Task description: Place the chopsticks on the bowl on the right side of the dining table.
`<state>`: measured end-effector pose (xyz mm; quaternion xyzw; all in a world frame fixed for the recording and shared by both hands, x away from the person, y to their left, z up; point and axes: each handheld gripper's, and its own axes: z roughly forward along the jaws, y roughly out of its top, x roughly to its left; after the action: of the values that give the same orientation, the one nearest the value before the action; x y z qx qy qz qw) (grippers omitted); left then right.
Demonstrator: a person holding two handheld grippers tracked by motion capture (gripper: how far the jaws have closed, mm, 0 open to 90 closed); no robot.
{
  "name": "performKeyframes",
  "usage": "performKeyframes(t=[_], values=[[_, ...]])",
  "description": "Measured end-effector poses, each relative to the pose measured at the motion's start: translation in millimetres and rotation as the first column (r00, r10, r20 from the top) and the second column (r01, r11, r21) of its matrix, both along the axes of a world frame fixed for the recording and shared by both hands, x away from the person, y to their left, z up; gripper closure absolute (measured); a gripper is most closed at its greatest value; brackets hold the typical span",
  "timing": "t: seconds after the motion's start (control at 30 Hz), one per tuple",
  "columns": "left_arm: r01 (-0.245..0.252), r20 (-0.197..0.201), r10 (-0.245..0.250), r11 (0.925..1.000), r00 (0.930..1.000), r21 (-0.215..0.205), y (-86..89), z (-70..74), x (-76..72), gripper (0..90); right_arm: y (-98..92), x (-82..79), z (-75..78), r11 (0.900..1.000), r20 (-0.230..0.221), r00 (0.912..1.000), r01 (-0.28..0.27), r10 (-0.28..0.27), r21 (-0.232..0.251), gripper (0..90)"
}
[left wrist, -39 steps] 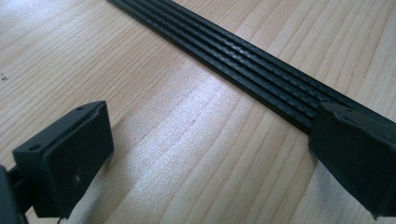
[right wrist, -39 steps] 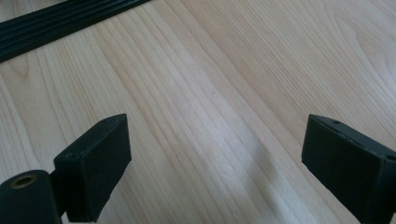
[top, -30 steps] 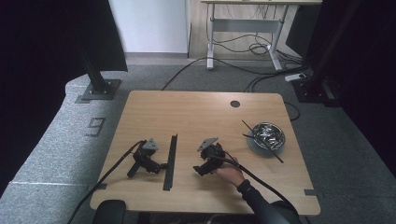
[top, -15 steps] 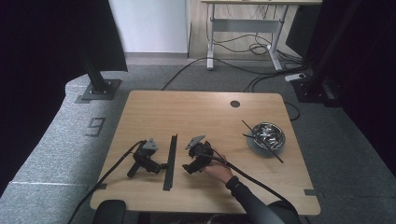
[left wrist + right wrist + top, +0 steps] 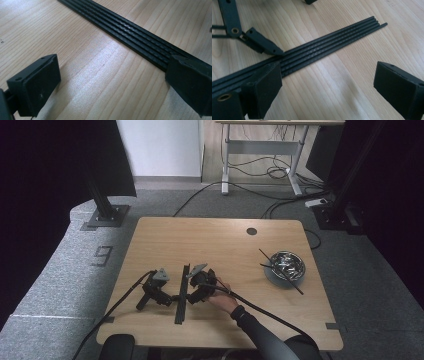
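Reaching my right gripper (image 5: 192, 296), jaws spread, toward the black rods (image 5: 182, 293); left gripper (image 5: 170, 297) spread beside them. Nothing grabbed yet, pickup left.

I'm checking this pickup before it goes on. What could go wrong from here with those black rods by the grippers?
1. The black rods lie loose, side by side; the open right gripper might catch some and scatter the rest.
2. The left gripper rests right beside the rods, and one of its fingers overlaps them, so the grippers may collide.
3. Farther right, thin black sticks jut from the metal bowl; a sweeping forearm could tip them.
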<state>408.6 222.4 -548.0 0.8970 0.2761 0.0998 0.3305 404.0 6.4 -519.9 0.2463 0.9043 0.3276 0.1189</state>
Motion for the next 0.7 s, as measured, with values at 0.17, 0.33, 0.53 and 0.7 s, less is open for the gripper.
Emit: performKeyframes(t=[0.17,0.33,0.53,0.7], values=[[0.0,0.0,0.0,1.0,1.0,0.0,0.0,0.0,0.0,0.0,7.7,2.5,-1.9,1.0,0.0,1.0,0.006,-0.006,-0.011,7.5],[0.0,0.0,0.0,1.0,1.0,0.0,0.0,0.0,-0.1,0.0,12.5,4.5,-6.2,1.0,0.001,1.0,0.005,-0.005,-0.017,7.1],[-0.001,0.001,0.001,1.0,1.0,0.0,-0.1,-0.1,-0.1,0.0,16.0,7.1,-13.4,0.999,-0.003,0.9999,0.01,-0.01,-0.04,7.1],[-0.002,0.001,0.002,1.0,1.0,-0.001,-0.1,-0.1,-0.2,0.0,16.7,9.3,-15.4,0.999,-0.014,0.9997,0.018,-0.019,-0.029,6.4]])
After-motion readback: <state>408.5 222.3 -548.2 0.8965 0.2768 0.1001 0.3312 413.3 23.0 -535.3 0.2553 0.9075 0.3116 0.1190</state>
